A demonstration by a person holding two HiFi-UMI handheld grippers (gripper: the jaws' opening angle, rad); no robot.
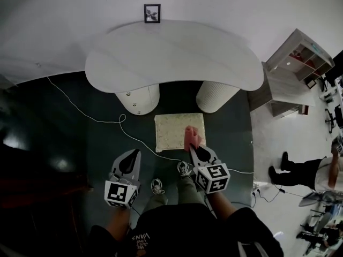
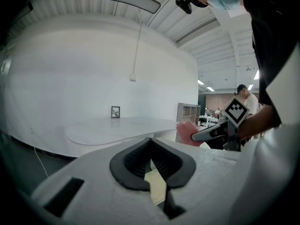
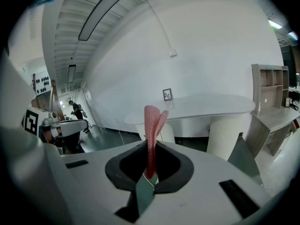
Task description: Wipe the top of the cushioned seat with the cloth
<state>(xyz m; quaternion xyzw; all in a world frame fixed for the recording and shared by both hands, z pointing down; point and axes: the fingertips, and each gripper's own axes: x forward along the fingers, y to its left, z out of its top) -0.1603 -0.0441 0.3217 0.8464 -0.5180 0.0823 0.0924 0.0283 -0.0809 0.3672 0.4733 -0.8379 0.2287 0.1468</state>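
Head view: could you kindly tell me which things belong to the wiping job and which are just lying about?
Job: cushioned seat, pink cloth, right gripper clamped on the cloth.
Lying about: white table, picture frame, cable, shelf unit, idle left gripper.

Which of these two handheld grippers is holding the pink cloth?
The right gripper, jaws clamped on the pink cloth over the cream cushioned seat; the left gripper is shut on nothing.

**Pink cloth held over the seat's corner**

The cushioned seat (image 1: 177, 130) is a square pad with a pale, speckled top. It lies flat on the floor just in front of the white table (image 1: 171, 58). The cloth (image 3: 151, 130) is pink and ribbed. It stands folded and upright, pinched in the right gripper (image 1: 193, 148), over the seat corner farthest from the table.
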